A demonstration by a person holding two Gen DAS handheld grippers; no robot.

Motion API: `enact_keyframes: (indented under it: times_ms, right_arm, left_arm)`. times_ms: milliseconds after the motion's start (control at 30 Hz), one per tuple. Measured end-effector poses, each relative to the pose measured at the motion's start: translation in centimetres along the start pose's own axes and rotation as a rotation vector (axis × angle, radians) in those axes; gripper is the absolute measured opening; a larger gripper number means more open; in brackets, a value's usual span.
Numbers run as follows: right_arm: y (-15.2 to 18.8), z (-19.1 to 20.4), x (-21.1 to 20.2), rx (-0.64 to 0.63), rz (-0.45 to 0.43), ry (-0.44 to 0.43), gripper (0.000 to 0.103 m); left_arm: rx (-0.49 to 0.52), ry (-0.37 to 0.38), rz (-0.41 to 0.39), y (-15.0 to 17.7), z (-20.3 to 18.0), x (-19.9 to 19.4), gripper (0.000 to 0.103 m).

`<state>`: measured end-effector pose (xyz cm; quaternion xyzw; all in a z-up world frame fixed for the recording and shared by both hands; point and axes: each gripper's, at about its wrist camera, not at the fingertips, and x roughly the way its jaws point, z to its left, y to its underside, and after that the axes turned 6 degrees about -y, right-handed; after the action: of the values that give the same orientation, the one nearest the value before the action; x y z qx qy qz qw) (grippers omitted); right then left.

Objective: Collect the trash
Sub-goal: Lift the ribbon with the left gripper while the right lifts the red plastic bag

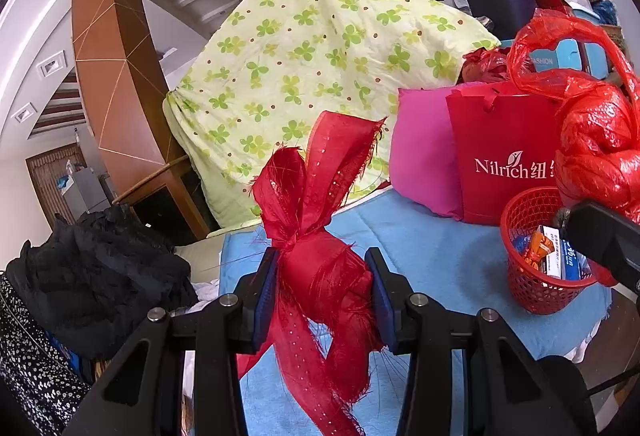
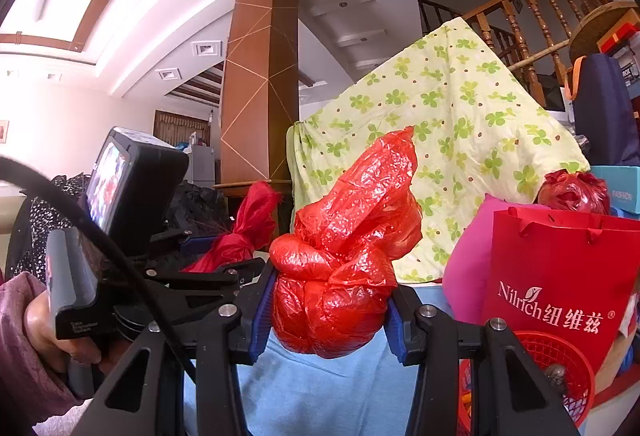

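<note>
My left gripper [image 1: 325, 286] is shut on a bundle of frayed red ribbon cloth [image 1: 320, 228], its blue pads pressing both sides, held above the blue cloth [image 1: 432, 248]. My right gripper [image 2: 329, 310] is shut on a knotted red plastic bag [image 2: 340, 276], which bulges between the pads. In the left wrist view that plastic bag [image 1: 596, 140] hangs at the right, just above a small red mesh basket [image 1: 532, 276] holding several wrappers. In the right wrist view the left gripper [image 2: 224, 256] with its ribbon cloth [image 2: 248, 228] is at the left, held by a hand in a mauve sleeve [image 2: 24, 340].
A red paper gift bag [image 1: 500, 156] and a pink cushion [image 1: 420, 164] stand behind the basket. A green clover-print quilt [image 1: 312, 60] drapes over furniture behind. Black clothing [image 1: 100, 268] is piled at the left. A brown pillar [image 1: 116, 76] and a wooden stair railing [image 2: 520, 24] rise behind.
</note>
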<state>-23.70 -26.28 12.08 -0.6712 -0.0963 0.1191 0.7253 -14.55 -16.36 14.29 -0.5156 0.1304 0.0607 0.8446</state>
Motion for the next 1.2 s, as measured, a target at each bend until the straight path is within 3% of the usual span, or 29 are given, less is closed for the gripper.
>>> enact_keyframes:
  times_ms: [1200]
  right_arm:
    - [1.2, -1.3, -1.3, 0.057, 0.009, 0.047, 0.050]
  left_arm:
    - [0.070, 0.052, 0.022, 0.2, -2.9, 1.0, 0.046]
